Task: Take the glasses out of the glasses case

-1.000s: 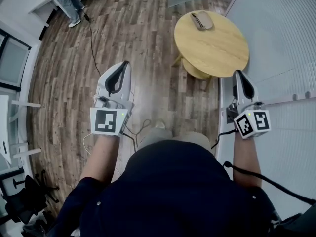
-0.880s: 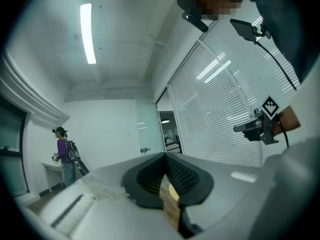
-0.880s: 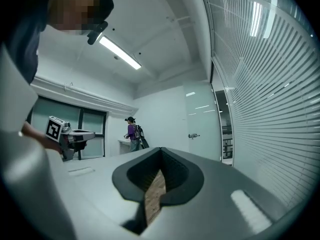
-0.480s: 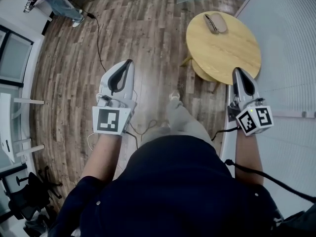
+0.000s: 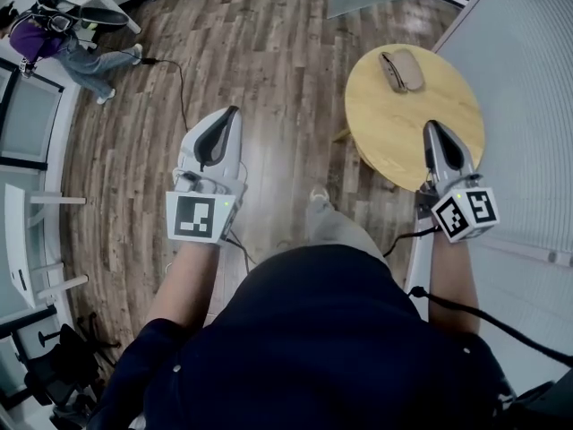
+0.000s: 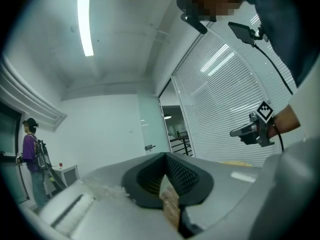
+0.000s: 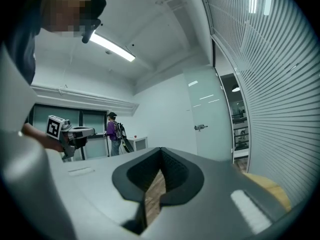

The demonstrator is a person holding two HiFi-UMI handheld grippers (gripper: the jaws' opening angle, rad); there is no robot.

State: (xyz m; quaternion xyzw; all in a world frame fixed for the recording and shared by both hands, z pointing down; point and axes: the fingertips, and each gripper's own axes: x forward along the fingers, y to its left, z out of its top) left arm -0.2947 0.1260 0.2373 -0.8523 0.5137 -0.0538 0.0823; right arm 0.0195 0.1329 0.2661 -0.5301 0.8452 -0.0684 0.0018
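A beige glasses case [image 5: 400, 70] lies closed on the far part of a round wooden table [image 5: 385, 137] at the upper right of the head view. My right gripper [image 5: 431, 126] is held level with its tip over the table's near edge, well short of the case. Its jaws meet at the tip [image 7: 161, 150] with nothing between them. My left gripper [image 5: 231, 112] is out over the wooden floor, left of the table, also shut and empty [image 6: 164, 156]. No glasses are visible.
A wall of white blinds [image 5: 528, 79] runs close along the right of the table. A person in a purple top [image 5: 49, 38] stands at the far left, with a black cable [image 5: 179, 88] trailing over the floor. White furniture [image 5: 27, 240] lines the left wall.
I have walked closer to the table, which now sits lower and nearer in the head view. The right gripper's tip has come over the table's edge. Both grippers stayed shut.
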